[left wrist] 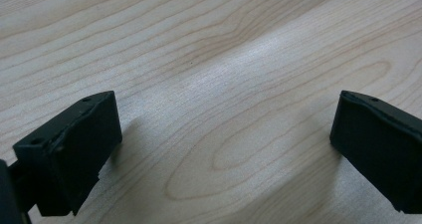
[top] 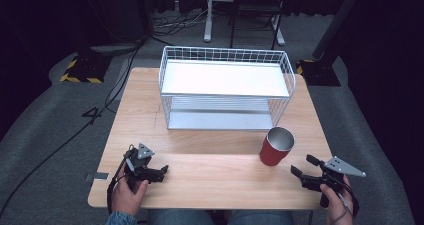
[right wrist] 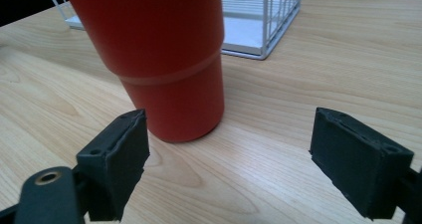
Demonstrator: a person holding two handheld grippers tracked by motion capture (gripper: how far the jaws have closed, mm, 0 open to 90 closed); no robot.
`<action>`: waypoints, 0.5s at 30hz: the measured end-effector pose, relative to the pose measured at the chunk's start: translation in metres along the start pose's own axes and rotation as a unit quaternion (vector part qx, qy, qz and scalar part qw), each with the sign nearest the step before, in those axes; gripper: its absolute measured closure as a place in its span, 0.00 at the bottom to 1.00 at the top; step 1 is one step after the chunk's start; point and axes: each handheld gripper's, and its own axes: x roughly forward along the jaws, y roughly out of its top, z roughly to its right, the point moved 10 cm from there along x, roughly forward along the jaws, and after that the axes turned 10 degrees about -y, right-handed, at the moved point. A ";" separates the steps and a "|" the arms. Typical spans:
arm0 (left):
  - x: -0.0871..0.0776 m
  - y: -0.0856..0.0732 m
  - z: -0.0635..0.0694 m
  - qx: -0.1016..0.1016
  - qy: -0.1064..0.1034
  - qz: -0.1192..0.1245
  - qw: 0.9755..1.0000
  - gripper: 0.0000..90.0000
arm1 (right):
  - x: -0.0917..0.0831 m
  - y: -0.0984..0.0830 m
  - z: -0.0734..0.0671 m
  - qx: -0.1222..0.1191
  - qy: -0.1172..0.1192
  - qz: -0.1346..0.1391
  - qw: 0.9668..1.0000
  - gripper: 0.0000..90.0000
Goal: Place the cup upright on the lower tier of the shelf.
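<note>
Here the red cup [top: 275,146] stands upright, mouth up.

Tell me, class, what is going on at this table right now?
A person holds a tool in each hand at a wooden table. The right tool is open and points at an upright red cup, not touching it. The left tool is open over bare wood. A white wire rack stands behind the cup.
</note>
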 end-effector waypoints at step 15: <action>-0.001 -0.002 0.001 0.001 -0.001 0.000 1.000 0.00 | 0.021 0.009 -0.026 -0.021 0.026 -0.001 0.999 0.18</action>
